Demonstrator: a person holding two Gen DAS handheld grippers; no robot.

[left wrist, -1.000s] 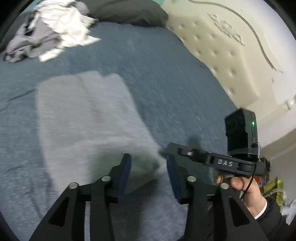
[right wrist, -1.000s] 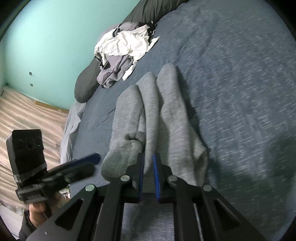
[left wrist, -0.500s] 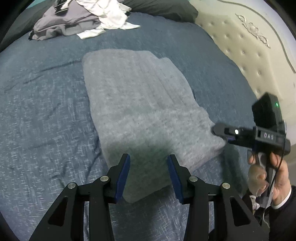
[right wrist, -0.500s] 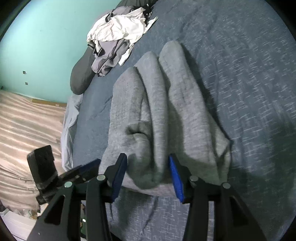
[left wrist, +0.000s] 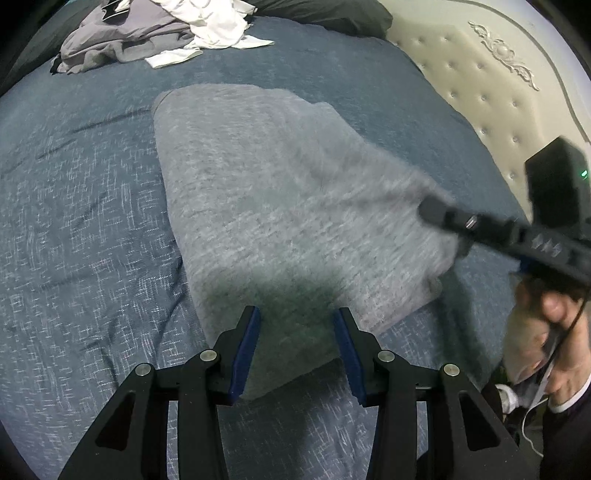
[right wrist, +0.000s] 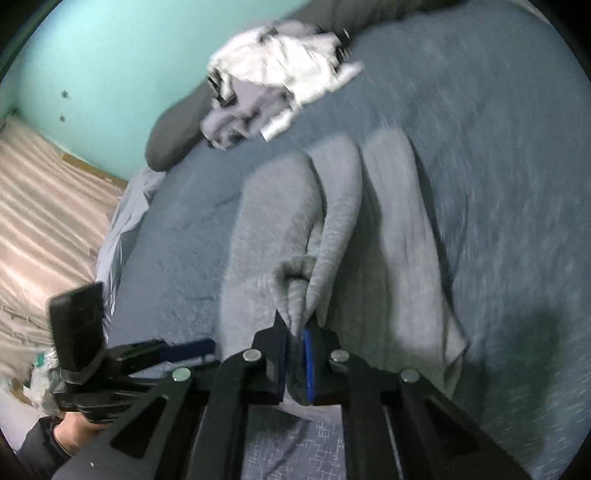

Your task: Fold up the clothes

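Note:
A folded grey garment [left wrist: 280, 206] lies on the blue bed cover [left wrist: 81, 229]. My left gripper [left wrist: 295, 347] is open, its jaws on either side of the garment's near corner, just above it. My right gripper [right wrist: 294, 360] is shut on a bunched ridge of the grey garment [right wrist: 332, 236] at its near edge. The right gripper also shows in the left wrist view [left wrist: 443, 214], at the garment's right edge. The left gripper shows in the right wrist view [right wrist: 184, 350] at lower left, beside the garment.
A pile of unfolded white and grey clothes [left wrist: 155, 33] lies at the far end of the bed, also in the right wrist view [right wrist: 273, 88]. A dark pillow [left wrist: 332, 18] and a cream tufted headboard [left wrist: 480, 85] stand behind. The bed edge and floor [right wrist: 44, 206] are at left.
My right gripper was shut on the garment, opened, and has shut again on a ridge of it. My left gripper stayed open and moved in over the near corner.

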